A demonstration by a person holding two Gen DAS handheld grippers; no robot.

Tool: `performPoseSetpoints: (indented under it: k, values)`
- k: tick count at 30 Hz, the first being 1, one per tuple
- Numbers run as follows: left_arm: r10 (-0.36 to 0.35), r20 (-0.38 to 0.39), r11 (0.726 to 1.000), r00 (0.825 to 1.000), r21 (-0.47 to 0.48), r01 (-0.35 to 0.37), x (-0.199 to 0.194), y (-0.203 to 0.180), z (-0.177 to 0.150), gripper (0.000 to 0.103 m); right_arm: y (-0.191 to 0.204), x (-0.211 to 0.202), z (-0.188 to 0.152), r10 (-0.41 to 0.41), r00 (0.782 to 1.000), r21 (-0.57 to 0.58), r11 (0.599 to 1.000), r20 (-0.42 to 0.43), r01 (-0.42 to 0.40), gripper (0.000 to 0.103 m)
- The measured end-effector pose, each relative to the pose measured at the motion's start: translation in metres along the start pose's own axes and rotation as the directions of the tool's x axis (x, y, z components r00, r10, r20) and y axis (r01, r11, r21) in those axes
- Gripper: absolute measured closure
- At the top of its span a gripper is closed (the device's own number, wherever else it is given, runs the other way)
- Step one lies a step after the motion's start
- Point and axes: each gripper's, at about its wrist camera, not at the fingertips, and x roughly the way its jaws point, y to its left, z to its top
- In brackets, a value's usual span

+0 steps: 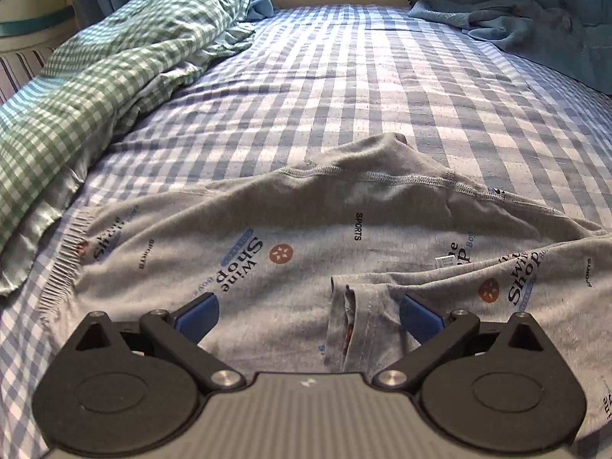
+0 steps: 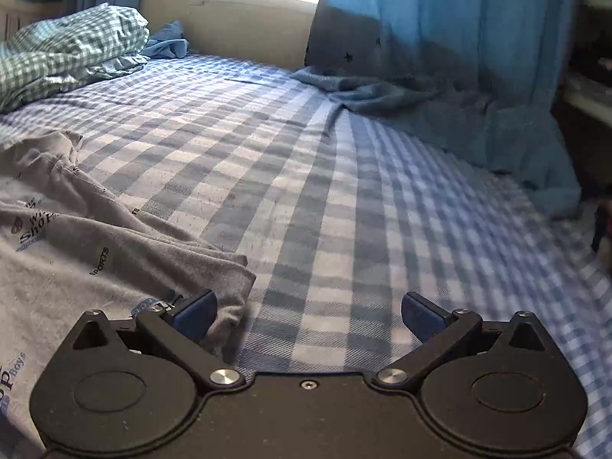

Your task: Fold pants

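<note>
Grey printed pants spread crosswise on the checked bed sheet, directly under the spread-open, empty left gripper, only their hem end by the likewise open, empty right gripper, so nearer the left.

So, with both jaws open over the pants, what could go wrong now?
1. The left gripper may pinch only the cuff lying on top, or catch the layer under it too, and spoil the fold.
2. The right gripper sits over the pants' edge, so it might grab the sheet too.
</note>
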Motion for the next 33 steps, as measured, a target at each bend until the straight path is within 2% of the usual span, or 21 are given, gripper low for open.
performPoseSetpoints:
  k: [3, 4, 5, 6, 7, 8, 9, 11, 13, 14, 16, 17, 19, 20, 22, 26, 29, 31, 32, 33]
  values:
    - [-0.042, 0.022, 0.999, 0.999, -0.016, 0.043, -0.019, 0.000, -0.016, 0.000, 0.012, -0.033, -0.005, 0.024, 0.999, -0.031, 0.999, 0.029, -0.023, 0.001]
    - [-0.049, 0.027, 0.999, 0.998, 0.012, 0.049, -0.022, -0.003, -0.025, 0.000, 0.018, -0.041, -0.010, 0.045, 0.999, -0.050, 0.998, 0.027, -0.043, 0.001]
    - [-0.019, 0.024, 0.998, 1.000, 0.060, 0.018, -0.021, -0.008, -0.033, 0.000, 0.026, -0.047, -0.017, 0.059, 0.998, -0.082, 0.995, 0.013, -0.057, 0.001]
    - [0.074, 0.008, 0.990, 0.997, 0.122, -0.074, -0.015, -0.015, -0.043, 0.000, 0.034, -0.048, -0.027, 0.057, 0.998, -0.125, 0.990, -0.020, -0.059, 0.001]
    - [0.114, 0.029, 0.982, 0.993, 0.148, -0.117, -0.013, -0.017, -0.052, 0.000, 0.041, -0.045, -0.037, 0.028, 0.997, -0.165, 0.986, -0.065, -0.039, 0.001]
    - [0.104, 0.055, 0.986, 0.993, 0.127, -0.111, -0.018, -0.013, -0.054, 0.000, 0.041, -0.046, -0.046, 0.009, 0.998, -0.163, 0.986, -0.063, -0.019, 0.001]
    - [0.125, 0.038, 0.985, 0.991, 0.113, -0.129, -0.019, -0.009, -0.052, 0.000, 0.037, -0.049, -0.050, -0.001, 0.999, -0.127, 0.992, -0.044, -0.005, 0.001]
    - [0.125, 0.028, 0.988, 0.992, 0.093, -0.127, -0.023, 0.000, -0.048, 0.000, 0.032, -0.049, -0.047, -0.062, 0.995, -0.150, 0.988, -0.079, 0.049, 0.001]
    - [0.121, 0.040, 0.989, 0.992, 0.079, -0.123, -0.027, 0.011, -0.044, 0.000, 0.029, -0.054, -0.041, -0.114, 0.991, -0.165, 0.981, -0.066, 0.102, 0.001]
    - [0.151, 0.036, 0.985, 0.988, 0.084, -0.154, -0.025, 0.014, -0.044, 0.000, 0.028, -0.057, -0.037, -0.106, 0.993, -0.147, 0.984, -0.055, 0.097, 0.001]
    - [0.252, -0.046, 0.961, 0.967, 0.127, -0.245, -0.009, 0.019, -0.043, 0.000, 0.030, -0.061, -0.027, -0.061, 0.998, -0.103, 0.993, -0.033, 0.057, 0.001]
    - [0.247, -0.061, 0.964, 0.967, 0.115, -0.239, -0.007, 0.024, -0.043, 0.000, 0.037, -0.060, -0.024, -0.044, 0.998, -0.107, 0.993, -0.038, 0.040, 0.001]
    - [0.204, -0.072, 0.979, 0.976, 0.016, -0.203, -0.017, 0.040, -0.039, 0.000, 0.059, -0.045, -0.022, -0.006, 0.993, -0.179, 0.984, -0.122, -0.016, 0.001]
    - [0.192, -0.077, 0.981, 0.978, -0.016, -0.194, -0.023, 0.047, -0.038, 0.000, 0.068, -0.042, -0.020, -0.023, 0.991, -0.205, 0.979, -0.132, -0.004, 0.003]
    - [0.164, -0.055, 0.984, 0.985, -0.067, -0.168, -0.037, 0.064, -0.041, 0.000, 0.077, -0.052, -0.008, -0.038, 0.997, -0.189, 0.982, -0.069, 0.025, 0.003]
    - [0.129, -0.027, 0.974, 0.991, -0.182, -0.132, -0.057, 0.111, -0.055, 0.000, 0.096, -0.074, 0.027, 0.046, 0.999, -0.117, 0.992, 0.020, -0.043, 0.001]
    - [0.078, -0.008, 0.956, 0.997, -0.283, -0.078, -0.056, 0.152, -0.065, 0.000, 0.124, -0.077, 0.046, 0.186, 0.982, -0.103, 0.978, 0.024, -0.183, 0.001]
    - [-0.003, 0.026, 0.932, 1.000, -0.361, 0.012, -0.051, 0.178, -0.070, 0.003, 0.147, -0.071, 0.054, 0.249, 0.968, -0.108, 0.963, -0.006, -0.249, 0.001]
    - [-0.042, 0.049, 0.909, 0.998, -0.413, 0.059, -0.047, 0.192, -0.071, 0.009, 0.159, -0.065, 0.057, 0.257, 0.966, -0.122, 0.958, -0.029, -0.259, 0.001]
    - [-0.073, 0.061, 0.878, 0.995, -0.469, 0.093, -0.041, 0.205, -0.073, 0.009, 0.169, -0.060, 0.059, 0.254, 0.966, -0.134, 0.956, -0.052, -0.259, 0.001]
